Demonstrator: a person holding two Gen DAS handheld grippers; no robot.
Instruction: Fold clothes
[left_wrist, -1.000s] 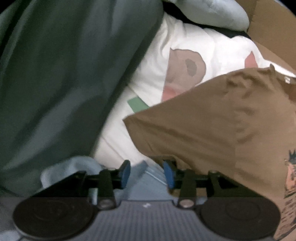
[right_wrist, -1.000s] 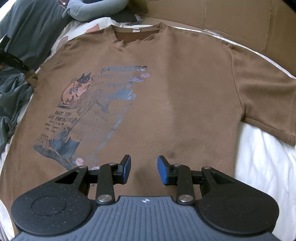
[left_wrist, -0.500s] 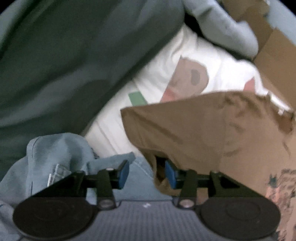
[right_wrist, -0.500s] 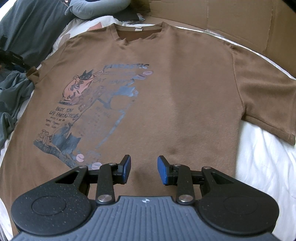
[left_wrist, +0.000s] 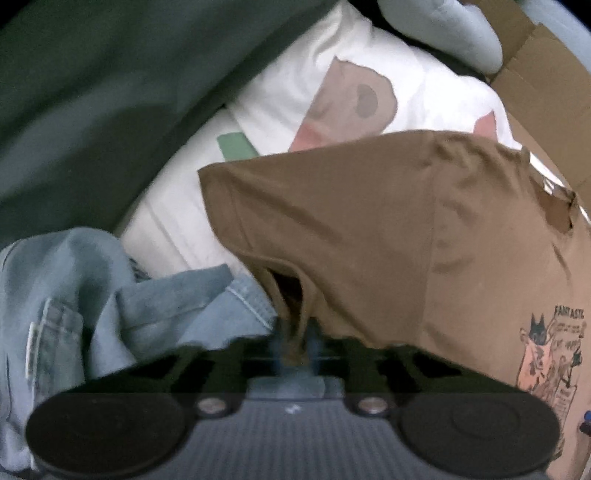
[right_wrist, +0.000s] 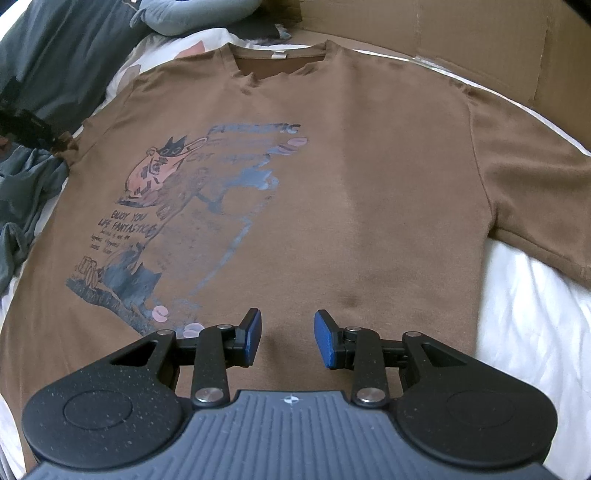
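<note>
Lying face up and spread flat across the white bed (right_wrist: 524, 314), the brown T-shirt (right_wrist: 369, 206) has its collar at the far side, its printed front showing and both sleeves out to the sides, so by my reading no fold has been made yet and the whole job is ahead. A dark green garment (left_wrist: 103, 96) and a crumpled pale denim piece (left_wrist: 74, 295) lie just beside the shirt, unfolded too, and a cardboard wall (right_wrist: 461, 40) stands behind the collar. At the shirt's sleeve (left_wrist: 332, 229), the first step looks under way: the left claw (left_wrist: 295, 347) is pinched tight on the brown hem at the sleeve opening, though that view is blurred there. The right claw (right_wrist: 288, 339) hangs partly open over the lower middle of the shirt with nothing between its blue pads (right_wrist: 327, 341). Left to do, I judge: bring the sleeves and sides inward, then fold bottom to top, then the other 2 garments.
</note>
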